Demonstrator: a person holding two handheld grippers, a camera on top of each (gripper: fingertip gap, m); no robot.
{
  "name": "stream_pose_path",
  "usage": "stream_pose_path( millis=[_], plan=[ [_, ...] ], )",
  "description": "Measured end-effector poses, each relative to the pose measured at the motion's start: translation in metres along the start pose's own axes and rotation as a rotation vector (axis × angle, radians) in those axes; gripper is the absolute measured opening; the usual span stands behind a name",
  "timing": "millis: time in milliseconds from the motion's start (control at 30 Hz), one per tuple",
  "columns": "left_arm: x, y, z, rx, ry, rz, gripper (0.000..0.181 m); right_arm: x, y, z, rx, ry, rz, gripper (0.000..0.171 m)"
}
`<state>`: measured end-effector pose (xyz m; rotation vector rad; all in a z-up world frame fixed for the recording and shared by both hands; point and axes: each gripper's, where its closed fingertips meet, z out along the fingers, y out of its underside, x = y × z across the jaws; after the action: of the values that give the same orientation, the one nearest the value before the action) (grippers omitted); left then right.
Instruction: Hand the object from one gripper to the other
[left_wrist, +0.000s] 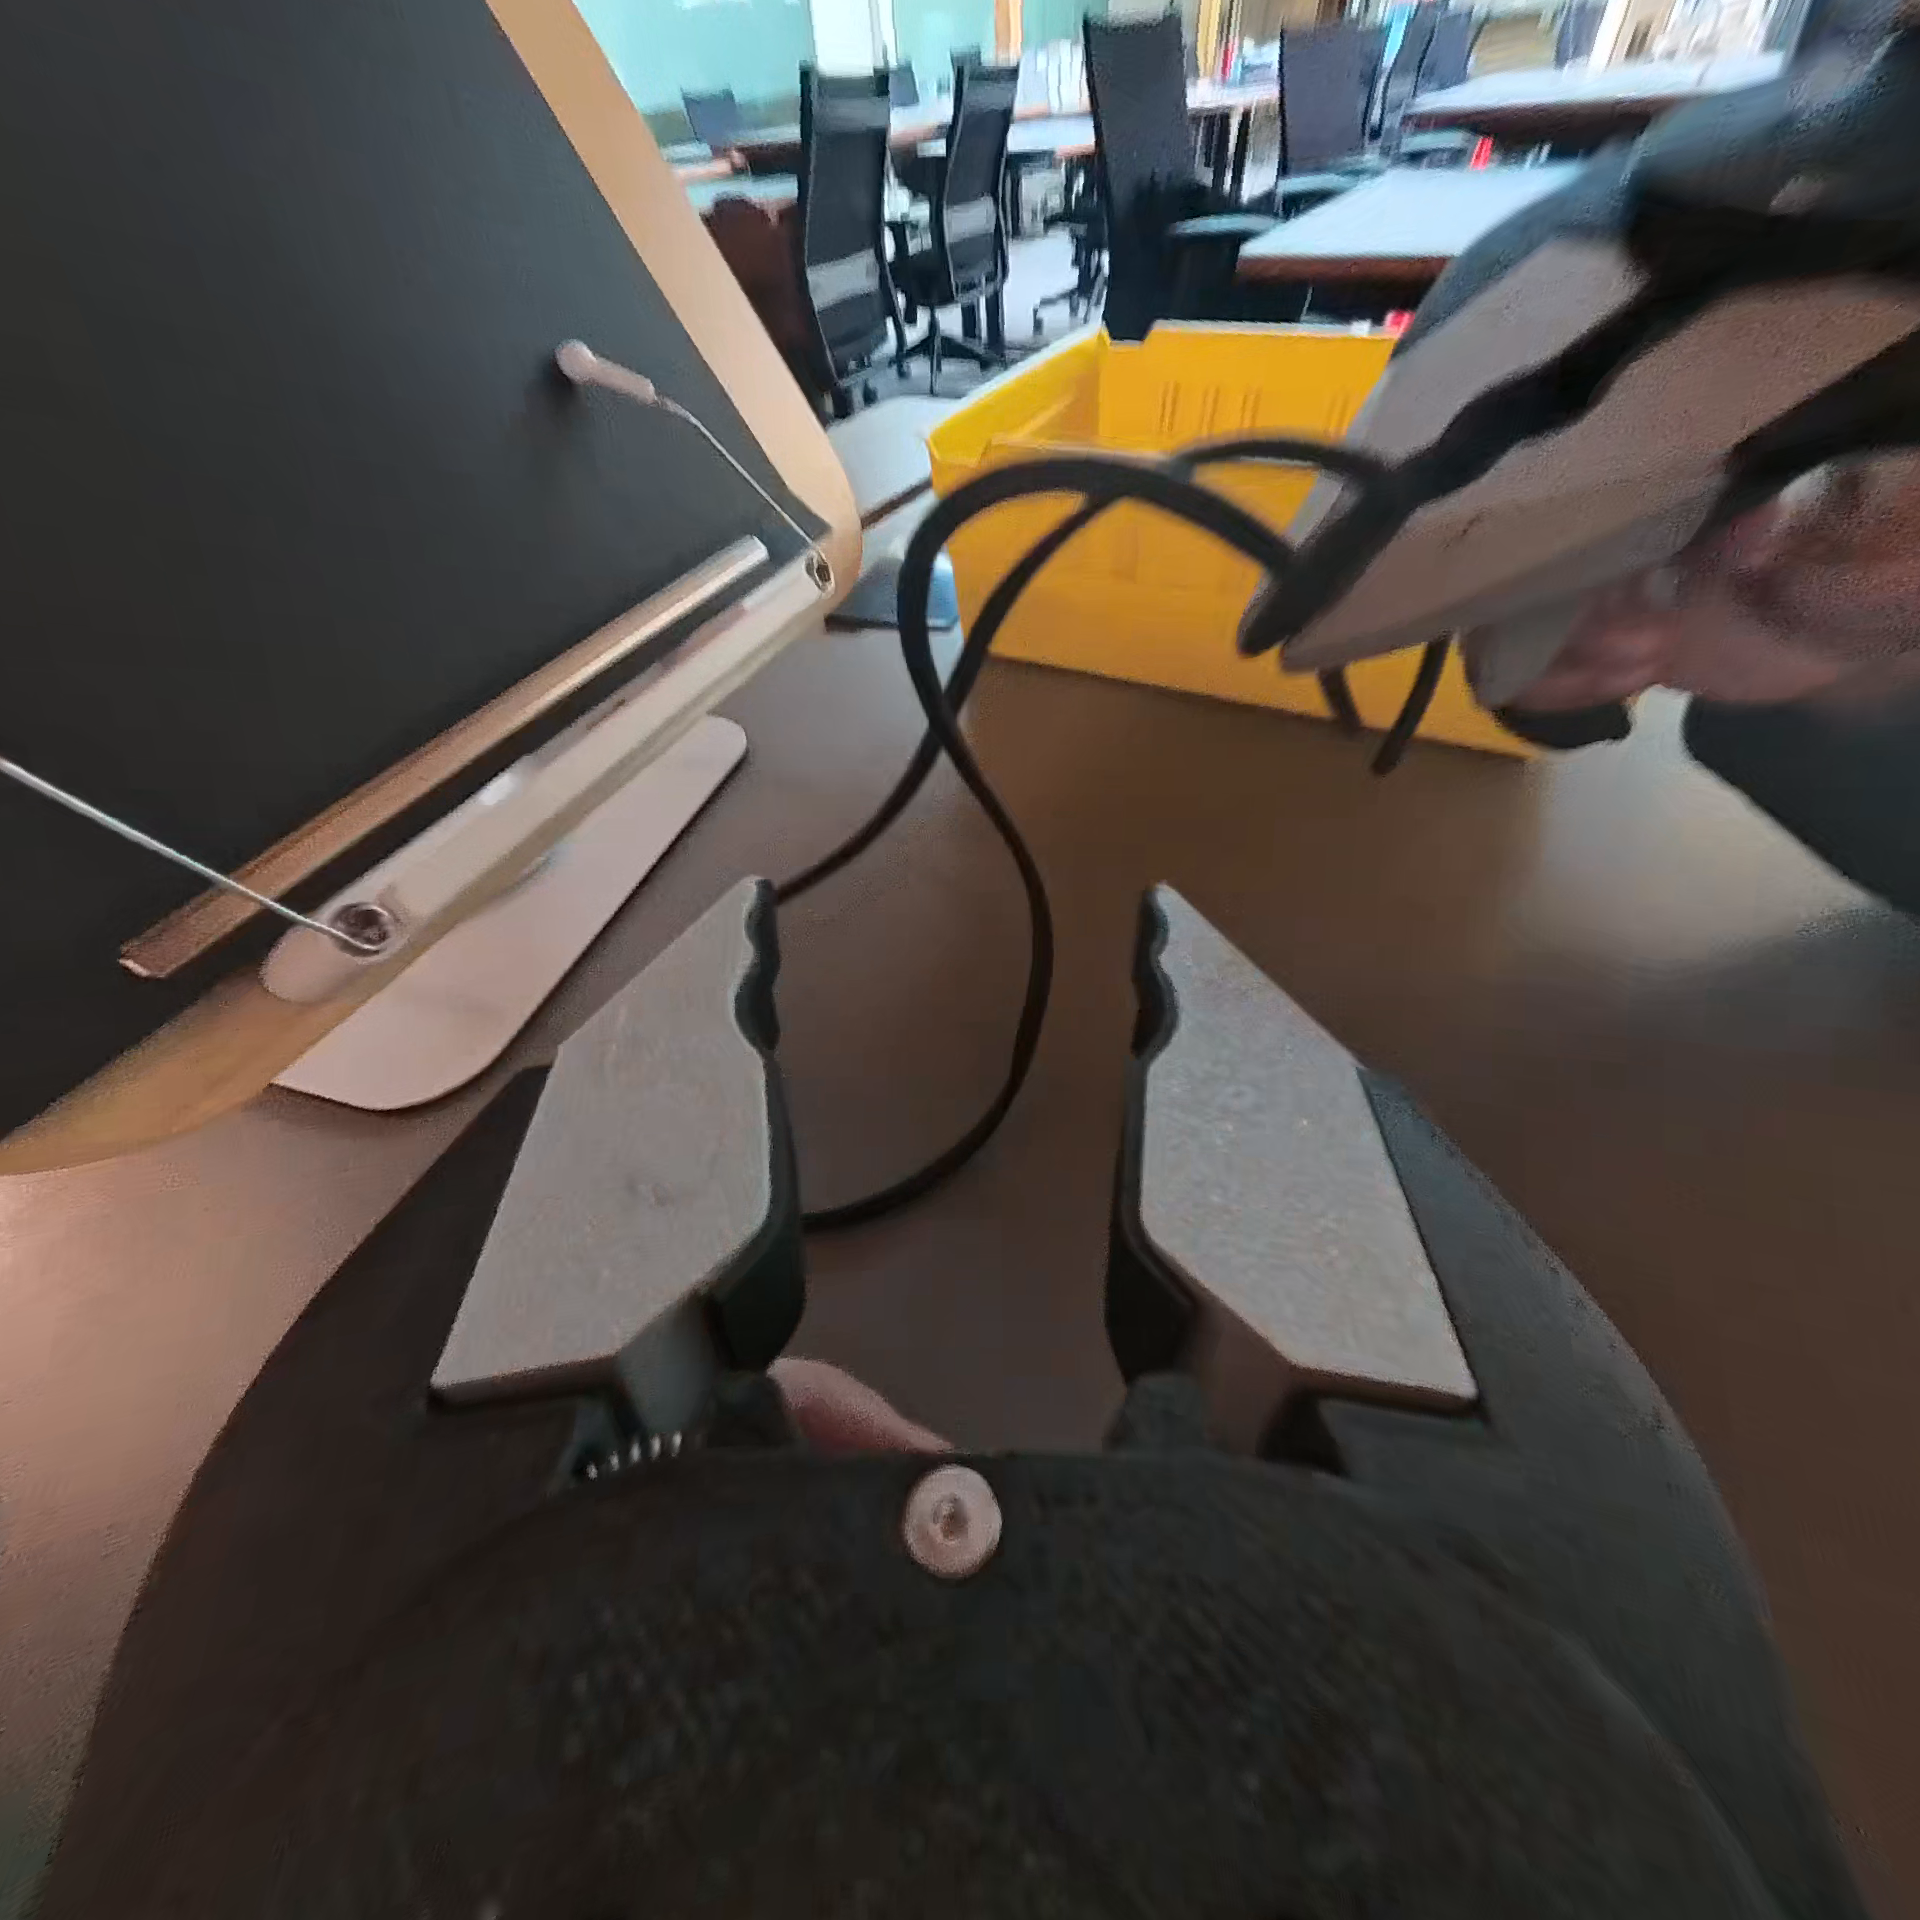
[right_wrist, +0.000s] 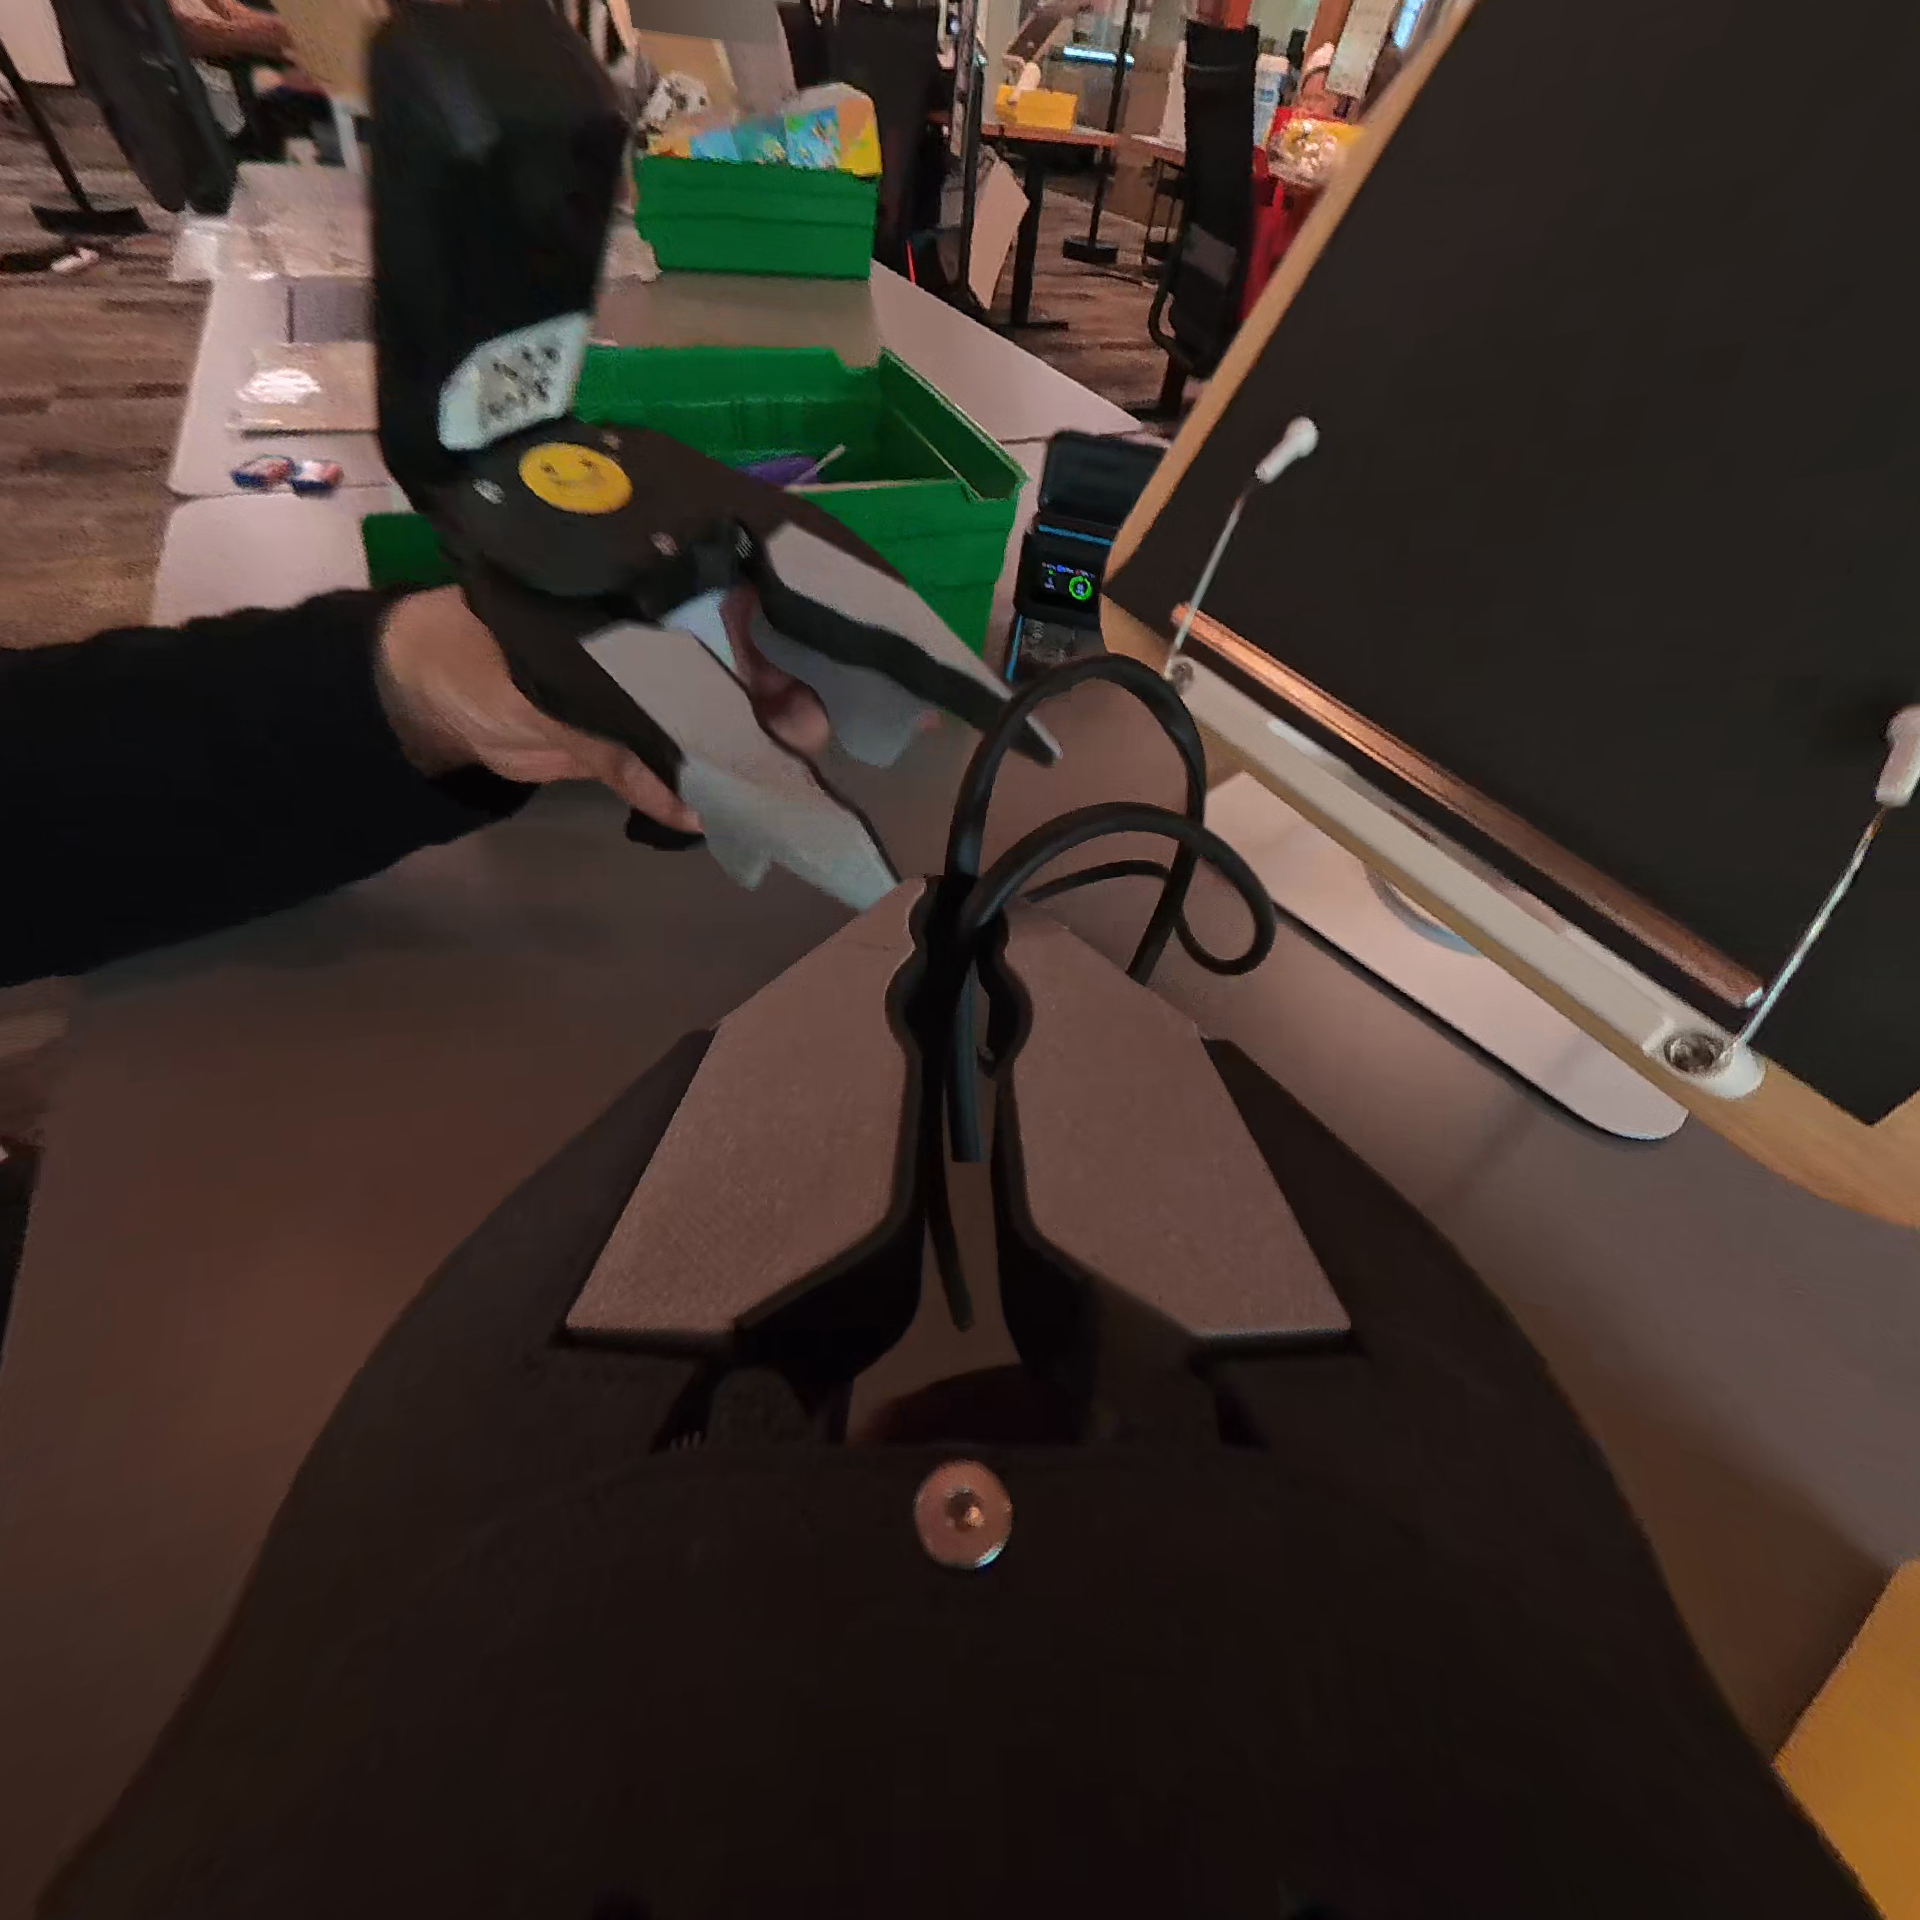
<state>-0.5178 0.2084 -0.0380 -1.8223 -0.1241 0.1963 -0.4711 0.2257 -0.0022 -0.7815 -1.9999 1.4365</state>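
Right gripper (right_wrist: 961, 935) pinches looped rubbery black cable (right_wrist: 1081, 831); left gripper (left_wrist: 951, 966) agape.

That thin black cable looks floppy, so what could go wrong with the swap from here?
The thin black cable sits bunched in the shut right gripper, so the open left gripper may catch only one strand. Its loose loops could also snag on the black board's wire clip.

The black cable (left_wrist: 1023, 914) drops out of sight behind the left gripper (left_wrist: 956, 971). The yellow bin (left_wrist: 1132, 499) sits partly hidden behind the motion-blurred right gripper (left_wrist: 1273, 639).
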Motion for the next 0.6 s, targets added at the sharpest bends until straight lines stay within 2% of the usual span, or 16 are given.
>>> stream_pose_path(
  millis=[200,300,333,367,500,533,600],
  plan=[
    [0.0,0.006,0.012,-0.012,-0.083,0.134,0.072,-0.053,-0.04,-0.007,0.07,-0.231,-0.041,0.002],
    [0.0,0.0,0.009,0.021,-0.089,0.172,0.069,-0.073,-0.042,-0.015,0.062,-0.329,-0.057,0.003],
    [0.004,-0.004,0.007,0.05,-0.065,0.187,0.045,-0.074,-0.039,-0.018,0.057,-0.339,-0.059,0.003],
    [0.01,-0.007,0.004,0.069,-0.032,0.198,0.008,-0.073,-0.036,-0.02,0.049,-0.336,-0.059,0.003],
    [0.009,-0.008,0.002,0.043,-0.024,0.181,0.005,-0.048,-0.032,-0.031,0.046,-0.228,-0.041,0.004],
    [0.008,-0.01,0.001,0.053,-0.036,0.176,0.004,-0.046,-0.027,-0.034,0.02,-0.216,-0.037,0.009],
    [0.005,-0.018,-0.003,0.092,-0.042,0.15,0.004,-0.041,-0.011,-0.038,-0.057,-0.18,-0.035,0.033]
  ],
)
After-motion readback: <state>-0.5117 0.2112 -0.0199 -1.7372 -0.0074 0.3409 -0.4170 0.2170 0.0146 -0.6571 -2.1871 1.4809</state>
